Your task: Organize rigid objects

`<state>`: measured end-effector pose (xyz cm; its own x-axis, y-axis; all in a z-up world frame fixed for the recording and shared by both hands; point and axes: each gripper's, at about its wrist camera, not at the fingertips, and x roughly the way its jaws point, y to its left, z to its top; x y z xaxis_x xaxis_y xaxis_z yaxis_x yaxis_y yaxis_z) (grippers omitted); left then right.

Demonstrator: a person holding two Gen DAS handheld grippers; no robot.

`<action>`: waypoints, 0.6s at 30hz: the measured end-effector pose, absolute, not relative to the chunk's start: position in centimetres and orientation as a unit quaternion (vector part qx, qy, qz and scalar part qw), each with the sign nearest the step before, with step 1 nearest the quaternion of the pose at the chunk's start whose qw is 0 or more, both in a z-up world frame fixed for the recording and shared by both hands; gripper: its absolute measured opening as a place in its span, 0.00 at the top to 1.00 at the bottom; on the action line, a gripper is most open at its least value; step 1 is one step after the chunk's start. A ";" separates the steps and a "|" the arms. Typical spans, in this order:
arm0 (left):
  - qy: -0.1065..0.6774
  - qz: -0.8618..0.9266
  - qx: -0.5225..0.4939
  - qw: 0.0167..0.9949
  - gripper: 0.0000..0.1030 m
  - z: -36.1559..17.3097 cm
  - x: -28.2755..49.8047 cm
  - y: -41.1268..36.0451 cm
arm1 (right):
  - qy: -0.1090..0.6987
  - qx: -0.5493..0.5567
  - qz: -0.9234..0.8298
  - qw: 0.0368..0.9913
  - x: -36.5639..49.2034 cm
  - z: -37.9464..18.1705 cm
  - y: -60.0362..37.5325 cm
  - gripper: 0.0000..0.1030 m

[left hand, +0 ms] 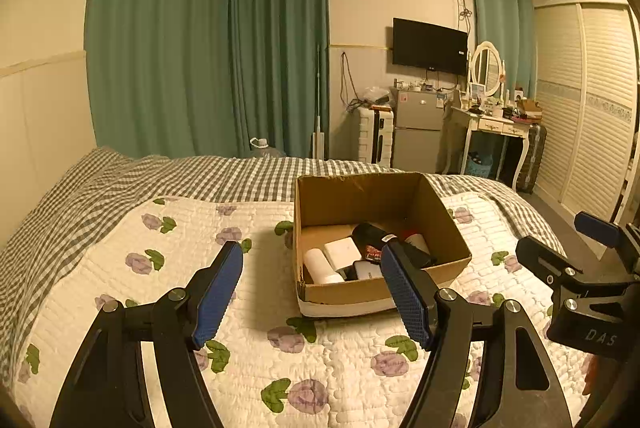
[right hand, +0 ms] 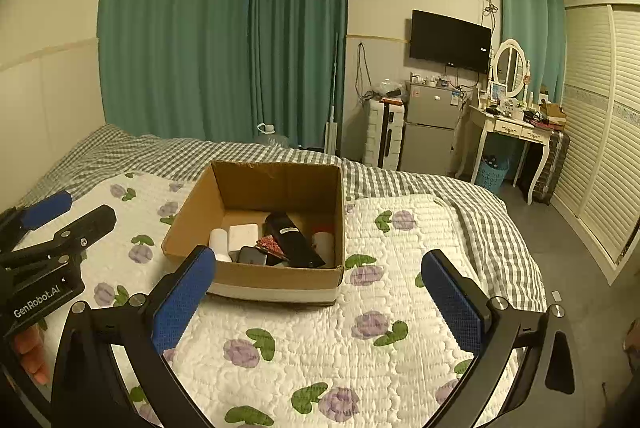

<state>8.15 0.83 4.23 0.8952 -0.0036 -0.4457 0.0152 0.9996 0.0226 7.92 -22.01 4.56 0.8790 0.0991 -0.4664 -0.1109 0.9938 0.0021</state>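
The left tongs [left hand: 312, 292] and right tongs [right hand: 320, 300] hang wide and empty above a flowered quilt [right hand: 320, 348], both facing a cardboard box [right hand: 280, 278] at twelve o'clock on the bed. Inside lie a white cylinder [right hand: 219, 239], a white block [right hand: 243, 234], a dark flat case [right hand: 253, 255] and a long black case [right hand: 294, 239], whose long axis runs from eleven to five o'clock. All look stiff and light, the black case probably best pinched across its narrow middle.

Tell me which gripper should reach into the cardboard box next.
Probably left: the left gripper is open and its right finger already overlaps the cardboard box. The right gripper, also open, centres on quilt beside it.
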 end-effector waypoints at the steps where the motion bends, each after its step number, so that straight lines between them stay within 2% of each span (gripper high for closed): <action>1: 0.230 -0.005 0.012 0.973 0.28 4.2 8.2 0.9 | 0.240 -0.014 0.053 0.969 7.9 4.6 -21.9 0.00; 18: 0.247 -0.018 0.018 0.969 0.28 3.5 8.4 0.5 | 0.245 -0.011 0.057 0.968 8.1 4.3 -21.6 0.00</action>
